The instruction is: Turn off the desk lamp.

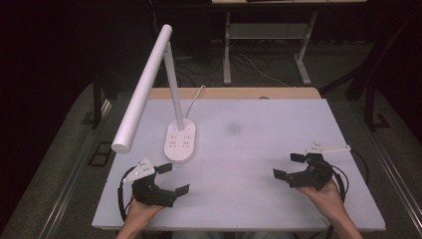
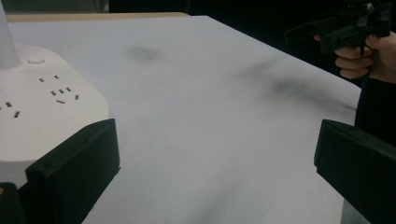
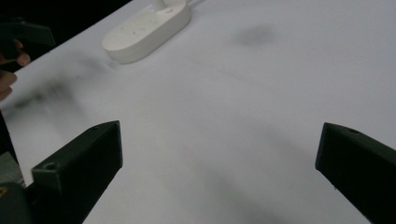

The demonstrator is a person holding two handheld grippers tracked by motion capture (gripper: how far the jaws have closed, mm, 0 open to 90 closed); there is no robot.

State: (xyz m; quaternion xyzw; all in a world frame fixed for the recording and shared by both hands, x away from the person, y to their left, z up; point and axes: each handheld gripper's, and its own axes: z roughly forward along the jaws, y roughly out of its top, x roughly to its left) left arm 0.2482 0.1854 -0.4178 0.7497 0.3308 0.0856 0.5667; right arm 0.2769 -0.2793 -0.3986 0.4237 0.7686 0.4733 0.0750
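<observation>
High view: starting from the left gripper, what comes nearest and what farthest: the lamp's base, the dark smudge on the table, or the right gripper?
From the left gripper:
1. Lamp's base, just ahead, on the table's left side.
2. Dark smudge, farther on, mid-table.
3. Right gripper, across at the table's right side.

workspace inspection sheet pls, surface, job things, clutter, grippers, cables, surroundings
Surface: white table top, faint dark smudge.
Job's things: white desk lamp on a socket base, at the left.
Clutter: nothing seen.
Grippers: left gripper open, near the base; right gripper open; both empty.
Cables: white lamp cord runs off the far edge; black gripper cable.
Surroundings: dark room, desk legs and floor cables behind.
</observation>
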